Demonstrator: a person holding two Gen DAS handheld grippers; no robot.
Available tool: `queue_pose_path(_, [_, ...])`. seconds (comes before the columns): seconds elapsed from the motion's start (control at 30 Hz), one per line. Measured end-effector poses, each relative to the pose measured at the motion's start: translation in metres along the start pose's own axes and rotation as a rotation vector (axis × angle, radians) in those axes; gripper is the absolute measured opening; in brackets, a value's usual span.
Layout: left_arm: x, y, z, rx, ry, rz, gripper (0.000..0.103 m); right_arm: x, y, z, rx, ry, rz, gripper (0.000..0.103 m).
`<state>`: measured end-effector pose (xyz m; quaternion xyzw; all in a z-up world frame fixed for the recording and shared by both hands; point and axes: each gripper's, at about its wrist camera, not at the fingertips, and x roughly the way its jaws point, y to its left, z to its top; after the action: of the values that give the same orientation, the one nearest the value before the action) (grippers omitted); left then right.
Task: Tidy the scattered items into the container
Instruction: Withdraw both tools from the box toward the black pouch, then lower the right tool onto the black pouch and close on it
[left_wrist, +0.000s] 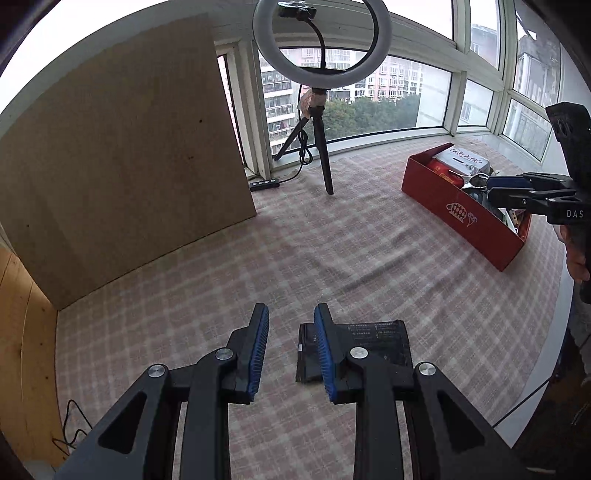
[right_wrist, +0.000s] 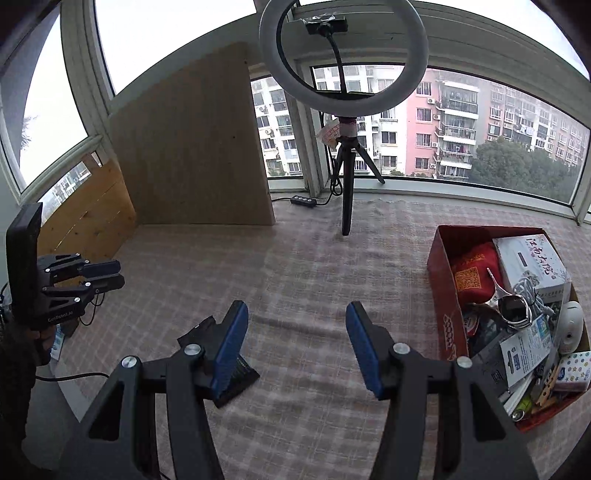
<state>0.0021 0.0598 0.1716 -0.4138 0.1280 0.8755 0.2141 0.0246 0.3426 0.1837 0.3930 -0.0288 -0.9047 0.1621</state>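
A black flat packet lies on the checked cloth, partly hidden behind the right finger of my left gripper. That gripper is open, with only cloth in the narrow gap between its blue pads. The red cardboard box stands at the far right, full of items. My right gripper hovers beside it. In the right wrist view my right gripper is open wide and empty. There the packet peeks out behind its left finger, the box sits to the right, and the left gripper is at far left.
A ring light on a tripod stands at the back by the windows, its cable and control strip on the cloth. A plywood board leans at back left. Sunglasses and a white carton lie in the box.
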Motion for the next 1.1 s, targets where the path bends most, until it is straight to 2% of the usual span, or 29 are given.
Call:
queue_pose_path(0.2, [0.03, 0.007, -0.041, -0.051, 0.075, -0.035, 0.024, 0.056, 0.056, -0.027, -0.169, 0.138, 0.056, 0.057])
queue_pose_path(0.33, [0.053, 0.0, -0.06, -0.027, 0.126, -0.046, 0.024, 0.086, 0.081, -0.048, -0.261, 0.214, 0.057, 0.057])
queue_pose_path(0.47, [0.07, -0.003, -0.072, -0.026, 0.163, -0.09, 0.024, 0.11, 0.096, -0.073, -0.314, 0.277, 0.065, 0.057])
queue_pose_path(0.63, [0.087, -0.006, -0.081, -0.028, 0.211, -0.139, 0.024, 0.134, 0.108, -0.091, -0.402, 0.321, 0.039, 0.057])
queue_pose_path(0.9, [0.101, -0.007, -0.087, -0.035, 0.247, -0.171, 0.024, 0.164, 0.119, -0.092, -0.521, 0.385, 0.052, 0.058])
queue_pose_path(0.97, [0.102, -0.005, -0.087, -0.042, 0.246, -0.173, 0.024, 0.171, 0.124, -0.092, -0.561, 0.391, 0.042, 0.063])
queue_pose_path(1.1, [0.102, -0.002, -0.087, -0.054, 0.242, -0.175, 0.024, 0.179, 0.128, -0.091, -0.613, 0.401, 0.038, 0.068])
